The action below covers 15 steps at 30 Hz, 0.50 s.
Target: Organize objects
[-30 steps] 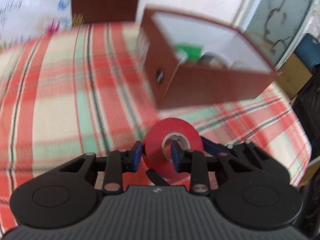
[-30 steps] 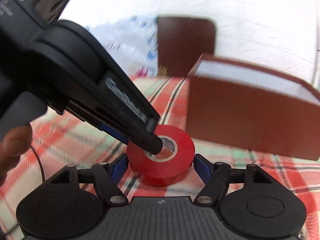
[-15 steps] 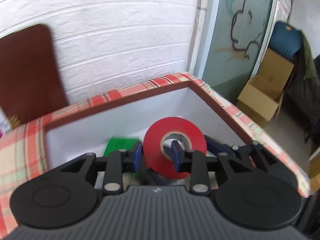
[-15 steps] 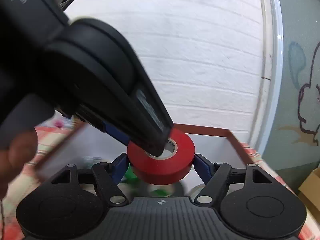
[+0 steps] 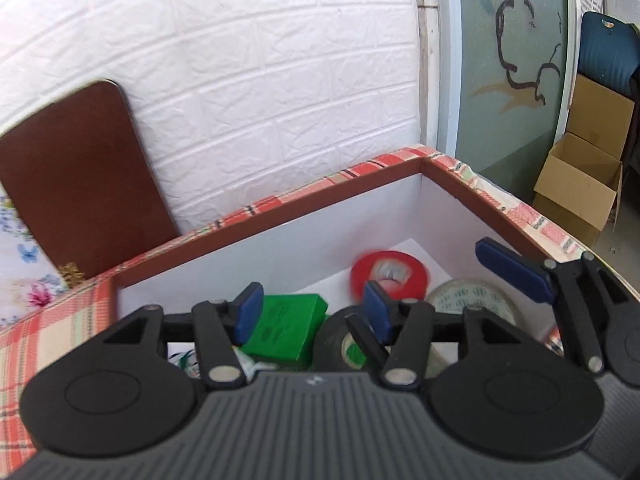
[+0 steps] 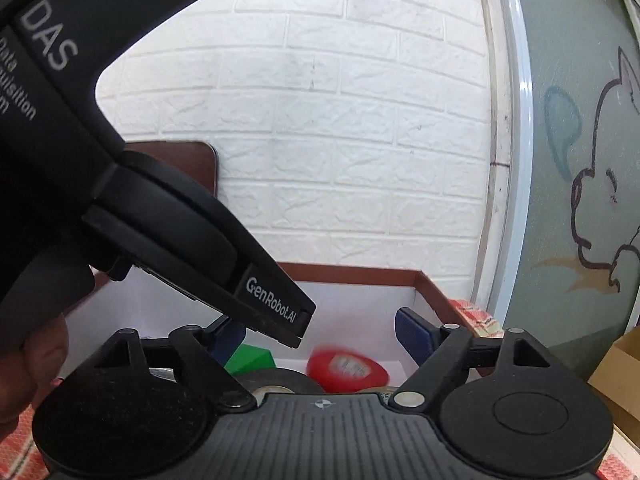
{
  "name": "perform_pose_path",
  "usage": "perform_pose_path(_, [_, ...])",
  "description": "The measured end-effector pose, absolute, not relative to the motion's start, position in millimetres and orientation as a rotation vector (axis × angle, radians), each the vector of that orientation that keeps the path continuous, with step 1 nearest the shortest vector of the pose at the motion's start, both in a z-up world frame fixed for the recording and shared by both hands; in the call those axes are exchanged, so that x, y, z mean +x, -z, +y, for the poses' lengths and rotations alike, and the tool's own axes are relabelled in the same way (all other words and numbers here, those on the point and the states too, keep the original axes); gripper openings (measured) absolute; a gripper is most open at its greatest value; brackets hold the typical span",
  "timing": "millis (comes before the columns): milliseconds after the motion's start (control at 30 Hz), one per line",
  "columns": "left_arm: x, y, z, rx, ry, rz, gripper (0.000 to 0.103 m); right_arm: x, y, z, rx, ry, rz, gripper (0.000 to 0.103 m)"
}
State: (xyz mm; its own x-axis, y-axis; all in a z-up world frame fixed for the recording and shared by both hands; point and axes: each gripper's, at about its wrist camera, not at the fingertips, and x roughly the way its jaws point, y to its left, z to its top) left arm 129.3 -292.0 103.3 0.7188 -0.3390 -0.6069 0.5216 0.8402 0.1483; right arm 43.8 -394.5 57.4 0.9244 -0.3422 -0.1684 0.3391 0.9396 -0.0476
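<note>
Both grippers hang over the open brown box (image 5: 472, 196), whose white inner walls fill the middle of the left wrist view and whose far rim runs across the lower middle of the right wrist view. The left gripper (image 5: 310, 312) has its blue-padded fingers (image 5: 248, 312) spread apart with nothing between them; through the gap the contents of the box show. The red tape roll (image 5: 388, 276) sits inside the box toward the far right corner, right of centre in the left wrist view and blurred (its outline is smeared, so whether it lies flat or tilted I cannot tell). In the right wrist view the same roll shows as a red blur at the lower centre, just above the gripper body. Nearer the camera, at the lower centre of the left wrist view, a black tape roll (image 5: 340, 340) lies with a green box (image 5: 286, 330) just beside it on its left, and a pale roll with green print (image 5: 472, 300) lies to its right. The right gripper (image 6: 320, 340) also stands wide open, its fingers well apart on either side of the red blur, gripping nothing; the left gripper's black body crosses the upper left of that view down to the centre. The box rests on a red plaid tablecloth (image 5: 48, 332), with a white brick wall (image 5: 260, 80) behind and a dark brown board (image 5: 76, 184) leaning at the left.
</note>
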Motion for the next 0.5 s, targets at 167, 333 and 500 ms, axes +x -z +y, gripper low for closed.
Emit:
perform_pose_path(167, [94,-118,-263,0.289,0.488,0.588,0.066,25,-66,-352,-0.007,0.375,0.107,0.086])
perform_pose_path(333, [63,-124,-227,0.274,0.434,0.569,0.066,2,-59,-313,0.042,0.369,0.135,0.087])
perform_pose_path(500, [45,-115,-186,0.250,0.360,0.601,0.067,-1,-48,-291,0.055,0.328,0.215,0.087])
